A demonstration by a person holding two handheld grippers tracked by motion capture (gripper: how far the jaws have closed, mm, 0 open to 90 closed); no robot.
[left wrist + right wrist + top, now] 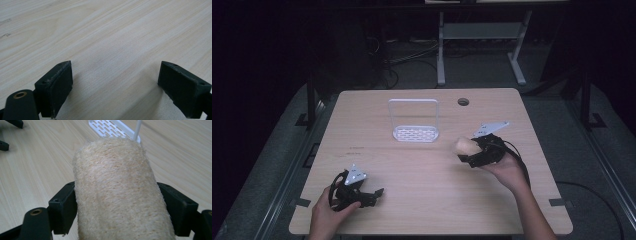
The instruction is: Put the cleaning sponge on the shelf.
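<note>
A beige loofah sponge (465, 146) (117, 192), a rough fibrous cylinder, is held above the wooden table (422, 200) at mid right. My right gripper (469, 152) (117, 207) is shut on it, jaws pressing both its sides. A white rack (414, 120) (112, 128) with a slotted base and a thin upright frame stands at the table's middle back, just beyond the sponge. My left gripper (374, 194) (116, 85) rests low at the near left corner, open, with bare wood between its jaws.
A round cable hole (463, 101) sits in the table near the back edge. Behind the table stands a white desk frame (482, 45) on a dark floor with cables.
</note>
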